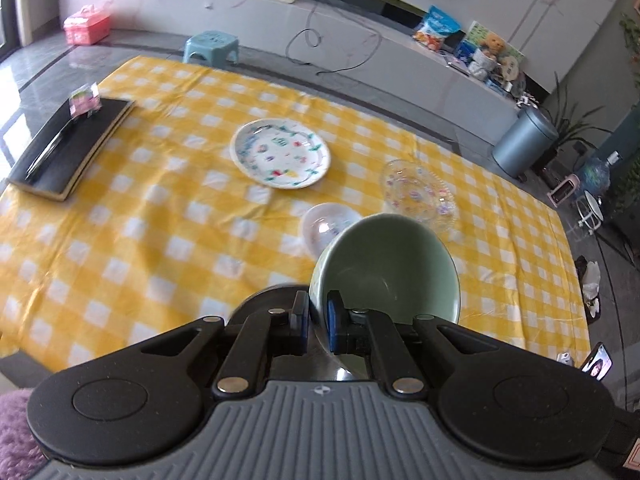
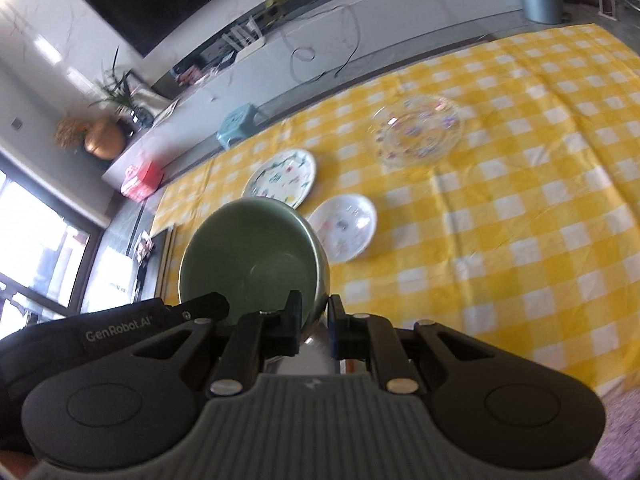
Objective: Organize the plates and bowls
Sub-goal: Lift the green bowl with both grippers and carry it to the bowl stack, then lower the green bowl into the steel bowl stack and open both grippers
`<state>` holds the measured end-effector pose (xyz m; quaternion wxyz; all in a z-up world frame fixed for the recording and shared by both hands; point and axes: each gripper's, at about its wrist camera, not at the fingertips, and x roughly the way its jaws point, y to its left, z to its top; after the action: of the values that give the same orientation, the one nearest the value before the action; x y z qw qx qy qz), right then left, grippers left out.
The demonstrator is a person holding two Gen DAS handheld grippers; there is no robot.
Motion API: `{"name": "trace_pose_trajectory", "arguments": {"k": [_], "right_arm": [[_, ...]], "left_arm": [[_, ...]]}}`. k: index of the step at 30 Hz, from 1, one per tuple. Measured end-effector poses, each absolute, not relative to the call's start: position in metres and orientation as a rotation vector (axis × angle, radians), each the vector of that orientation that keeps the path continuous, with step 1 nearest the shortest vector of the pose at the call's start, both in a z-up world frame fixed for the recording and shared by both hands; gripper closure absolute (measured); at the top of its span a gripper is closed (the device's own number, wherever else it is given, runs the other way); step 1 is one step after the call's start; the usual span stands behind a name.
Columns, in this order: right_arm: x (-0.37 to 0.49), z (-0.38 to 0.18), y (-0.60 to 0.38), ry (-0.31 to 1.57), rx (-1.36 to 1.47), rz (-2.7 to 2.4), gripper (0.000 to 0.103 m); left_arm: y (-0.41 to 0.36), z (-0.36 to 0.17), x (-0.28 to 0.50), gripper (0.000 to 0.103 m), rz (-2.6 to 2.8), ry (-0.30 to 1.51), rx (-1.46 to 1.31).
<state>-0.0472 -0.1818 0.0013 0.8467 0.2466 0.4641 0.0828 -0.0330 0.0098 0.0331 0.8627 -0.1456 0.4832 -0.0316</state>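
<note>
My left gripper [image 1: 318, 320] is shut on the near left rim of a green bowl [image 1: 384, 264], held tilted above the yellow checked tablecloth [image 1: 160, 220]. My right gripper [image 2: 314, 320] is shut on the right rim of a green bowl [image 2: 252, 256], also held off the table. A black labelled gripper body [image 2: 120, 332] reaches that bowl's left rim; I cannot tell whether both views show one bowl. On the cloth lie a floral plate [image 1: 280, 154] [image 2: 282, 178], a clear glass plate [image 1: 418, 194] [image 2: 418, 132] and a small white dish [image 1: 328, 226] [image 2: 346, 226].
A black tray [image 1: 68, 144] with a small pink packet lies at the table's left end. Beyond the far edge stand a blue stool [image 1: 210, 46] and a long low cabinet. A grey bin [image 1: 524, 140] stands past the right end. A phone [image 1: 598, 366] sits near the right corner.
</note>
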Motion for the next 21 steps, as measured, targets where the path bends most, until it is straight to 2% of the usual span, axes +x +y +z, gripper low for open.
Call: {"name": "trace_pose_trajectory", "arguments": {"k": [7,21], "right_arm": [[-0.054,-0.017,-0.151,1.071,0.471,0.217,0.092],[-0.055,-0.045,-0.142,1.156,0.412,0.154,0.093]], "left_arm": [[0.038,0.013,-0.049,0.093,-0.031,1.068,-0.346],[0.043,-0.020,-0.055,0.092,-0.052,1.140,-0.348]]}}
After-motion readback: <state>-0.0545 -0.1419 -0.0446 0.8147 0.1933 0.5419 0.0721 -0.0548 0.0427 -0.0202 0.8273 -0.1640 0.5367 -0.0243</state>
